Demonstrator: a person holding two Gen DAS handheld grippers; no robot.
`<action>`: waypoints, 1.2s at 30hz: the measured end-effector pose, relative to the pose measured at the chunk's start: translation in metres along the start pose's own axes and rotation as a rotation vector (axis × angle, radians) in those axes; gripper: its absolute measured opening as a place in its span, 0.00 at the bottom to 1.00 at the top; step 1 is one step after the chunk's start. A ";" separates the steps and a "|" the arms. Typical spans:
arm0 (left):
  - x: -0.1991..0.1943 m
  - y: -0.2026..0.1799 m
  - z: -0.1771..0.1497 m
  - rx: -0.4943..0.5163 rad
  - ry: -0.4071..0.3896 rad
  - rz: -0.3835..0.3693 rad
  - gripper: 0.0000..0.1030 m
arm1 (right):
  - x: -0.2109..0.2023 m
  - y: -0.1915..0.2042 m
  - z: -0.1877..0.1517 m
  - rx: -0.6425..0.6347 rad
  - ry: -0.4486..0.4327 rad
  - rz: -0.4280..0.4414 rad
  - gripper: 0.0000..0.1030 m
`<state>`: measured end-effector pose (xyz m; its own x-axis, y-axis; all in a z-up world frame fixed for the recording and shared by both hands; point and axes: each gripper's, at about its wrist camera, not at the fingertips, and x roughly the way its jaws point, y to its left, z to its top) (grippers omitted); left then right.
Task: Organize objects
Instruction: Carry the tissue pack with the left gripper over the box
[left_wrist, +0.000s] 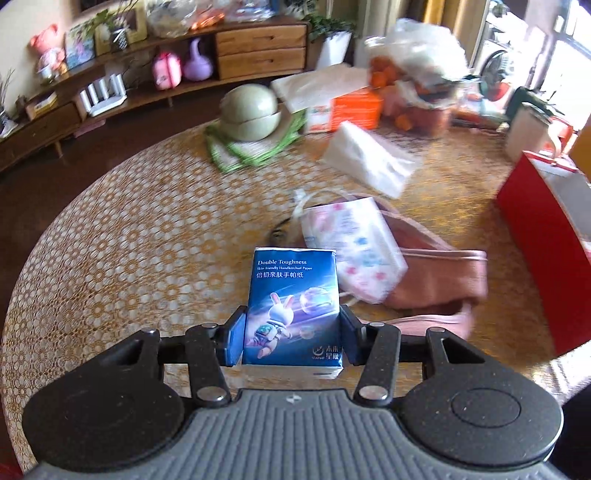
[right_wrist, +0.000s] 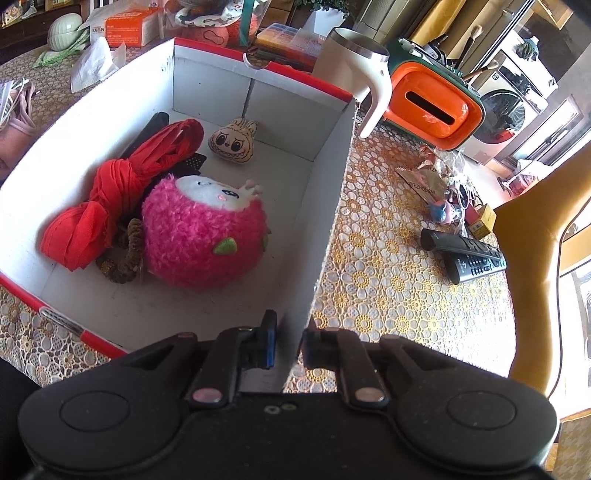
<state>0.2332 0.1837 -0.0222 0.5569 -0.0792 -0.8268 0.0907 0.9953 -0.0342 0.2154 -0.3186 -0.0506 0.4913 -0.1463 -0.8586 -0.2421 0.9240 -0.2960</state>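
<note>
My left gripper (left_wrist: 291, 334) is clamped on the blue tissue pack (left_wrist: 293, 308), one pad pressing each long side, and the pack is up off the lace tablecloth (left_wrist: 122, 236) with its rabbit print facing me. Just beyond it a floral tissue pack (left_wrist: 352, 247) leans on a pink pouch (left_wrist: 439, 275), and farther back a plain white tissue pack (left_wrist: 369, 158) lies near the orange box (left_wrist: 356, 109) and the green bowls (left_wrist: 251, 110); that far end is blurred. The red box (left_wrist: 535, 236) shows at the right edge of this view. On the other side, my right gripper (right_wrist: 290, 347) straddles the near right wall of that red box (right_wrist: 325, 206), one finger inside and one outside, closed onto the cardboard as far as I can see. Inside sit a pink plush ball (right_wrist: 203, 229), a knotted red cloth (right_wrist: 110, 199), a small beige plush face (right_wrist: 231, 142) and something dark underneath I can't make out. Outside, on the table, two black remotes (right_wrist: 465, 254) lie near an orange-and-green case (right_wrist: 436, 103) and a white jug (right_wrist: 354, 62).
</note>
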 end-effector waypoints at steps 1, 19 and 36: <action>-0.004 -0.008 0.001 0.008 -0.006 -0.009 0.48 | 0.000 0.000 0.000 -0.001 -0.003 0.003 0.11; -0.025 -0.178 0.018 0.281 -0.046 -0.244 0.48 | -0.004 -0.003 -0.006 -0.025 -0.041 0.039 0.09; -0.019 -0.340 0.050 0.517 -0.088 -0.355 0.48 | -0.006 -0.007 -0.011 -0.036 -0.070 0.071 0.08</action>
<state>0.2331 -0.1559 0.0330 0.4832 -0.4254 -0.7652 0.6572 0.7537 -0.0040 0.2049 -0.3285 -0.0485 0.5285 -0.0550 -0.8472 -0.3078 0.9176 -0.2516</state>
